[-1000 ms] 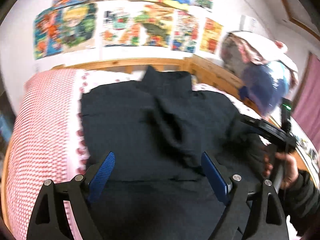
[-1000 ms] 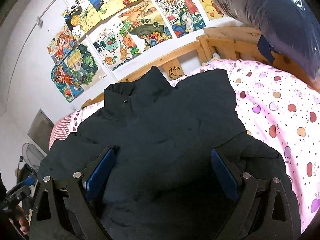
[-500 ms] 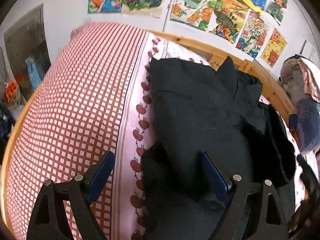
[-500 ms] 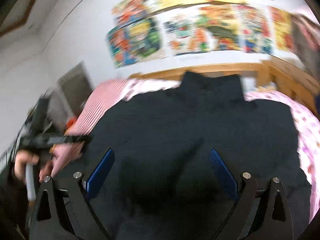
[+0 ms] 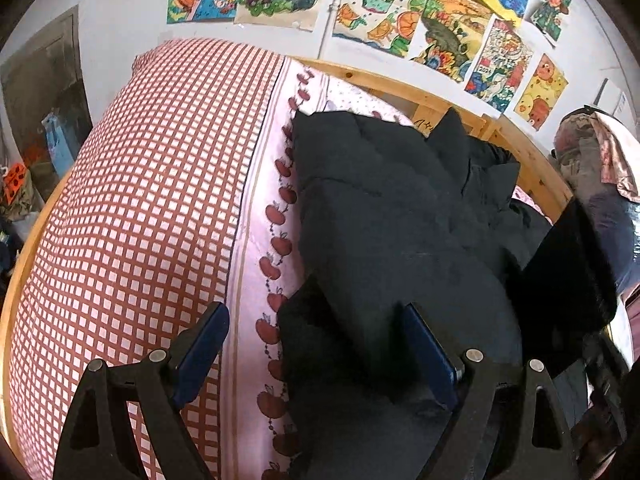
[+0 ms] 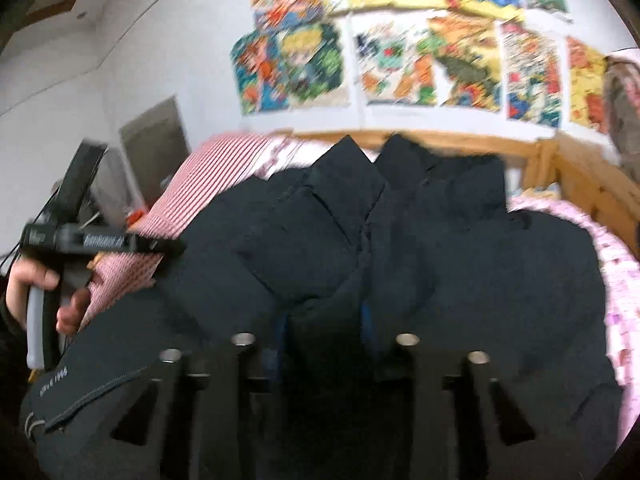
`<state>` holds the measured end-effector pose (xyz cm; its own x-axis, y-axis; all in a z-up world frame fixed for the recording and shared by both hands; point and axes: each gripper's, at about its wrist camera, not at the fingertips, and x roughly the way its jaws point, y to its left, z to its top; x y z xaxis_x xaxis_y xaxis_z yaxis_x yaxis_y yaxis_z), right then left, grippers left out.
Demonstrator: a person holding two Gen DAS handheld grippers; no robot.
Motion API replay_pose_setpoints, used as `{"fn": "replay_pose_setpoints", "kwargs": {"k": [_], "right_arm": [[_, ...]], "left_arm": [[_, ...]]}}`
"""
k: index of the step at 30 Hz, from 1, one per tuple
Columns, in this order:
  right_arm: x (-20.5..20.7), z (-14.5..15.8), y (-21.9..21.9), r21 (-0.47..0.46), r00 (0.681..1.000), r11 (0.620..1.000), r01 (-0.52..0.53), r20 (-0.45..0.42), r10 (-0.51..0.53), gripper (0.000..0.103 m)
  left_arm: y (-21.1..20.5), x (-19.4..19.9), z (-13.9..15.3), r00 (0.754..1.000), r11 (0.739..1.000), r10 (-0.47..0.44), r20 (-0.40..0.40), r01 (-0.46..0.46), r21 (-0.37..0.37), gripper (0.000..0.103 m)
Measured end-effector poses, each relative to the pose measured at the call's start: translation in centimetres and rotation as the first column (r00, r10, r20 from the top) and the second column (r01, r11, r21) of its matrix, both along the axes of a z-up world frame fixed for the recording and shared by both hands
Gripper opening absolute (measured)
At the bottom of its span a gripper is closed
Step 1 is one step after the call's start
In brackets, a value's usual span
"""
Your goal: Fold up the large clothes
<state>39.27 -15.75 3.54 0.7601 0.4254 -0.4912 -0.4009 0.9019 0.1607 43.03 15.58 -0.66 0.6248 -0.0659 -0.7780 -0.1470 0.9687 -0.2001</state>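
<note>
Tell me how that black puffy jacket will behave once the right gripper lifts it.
The black jacket looks quilted and thick, so it will probably sag in soft, bulky folds rather than hang flat. The right gripper pinches only a small fold, so the rest likely drags. Its smooth shell may slip.

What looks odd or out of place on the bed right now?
Nothing spilled or damaged. The black jacket lies bunched and uneven on the pink bedding, collar crumpled toward the wooden bed frame. The right gripper is pinching a fold; the left gripper is open.
</note>
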Motion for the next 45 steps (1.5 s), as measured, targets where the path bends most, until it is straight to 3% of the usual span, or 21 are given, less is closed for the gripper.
{"fn": "replay_pose_setpoints", "kwargs": {"k": [7,13,15,18,21,24,27,32,34,38,45], "right_arm": [[-0.3,3.3,-8.1,0.032,0.971,0.977,0.212,0.104,-0.214,0.017],[1.9,1.5,-12.5,0.017,0.945,0.946,0.325,0.028,-0.325,0.019],[2.8,0.0,-13.2,0.004,0.934,0.934,0.357,-0.029,-0.357,0.034],[3.1,-0.6,-13.9,0.007,0.908,0.909,0.418,-0.026,-0.417,0.056],[3.3,-0.1,-14.7,-0.021,0.883,0.883,0.469,0.015,-0.469,0.06],[4.3,0.4,-14.3,-0.046,0.901,0.899,0.435,0.024,-0.434,0.06],[6.0,-0.6,-13.1,-0.104,0.928,0.924,0.368,-0.016,-0.371,0.06],[8.4,-5.0,-11.6,-0.147,0.942,0.946,0.29,-0.133,-0.31,0.06],[8.8,-6.5,-11.5,-0.125,0.941,0.954,0.272,-0.174,-0.291,0.06],[8.8,-7.7,-10.8,-0.136,0.943,0.954,0.268,-0.167,-0.289,0.06],[9.0,-9.5,-10.4,-0.154,0.943,0.952,0.265,-0.163,-0.289,0.061]], "left_arm": [[-0.6,-0.3,1.6,0.999,1.0,0.01,0.049,-0.011,0.025,0.087],[-1.9,1.1,1.5,0.999,0.998,0.018,0.037,-0.02,0.054,0.087],[-2.5,1.7,1.5,0.999,0.998,0.015,0.034,-0.018,0.066,0.087],[-4.1,2.9,1.8,0.999,0.996,-0.01,0.047,0.005,0.093,0.087],[-6.1,4.0,2.2,0.996,0.99,-0.05,0.071,0.04,0.134,0.087],[-9.1,5.4,2.2,0.99,0.978,-0.109,0.091,0.09,0.188,0.087],[-11.4,6.7,1.0,0.988,0.965,-0.142,0.06,0.125,0.229,0.087],[-13.2,8.0,-2.2,0.986,0.937,-0.165,-0.035,0.167,0.307,0.089],[-13.0,8.1,-3.3,0.985,0.938,-0.163,-0.048,0.17,0.302,0.096],[-12.7,7.9,-5.2,0.988,0.941,-0.149,-0.046,0.156,0.302,0.103],[-12.6,7.9,-6.9,0.989,0.943,-0.139,-0.055,0.15,0.297,0.103]]}}
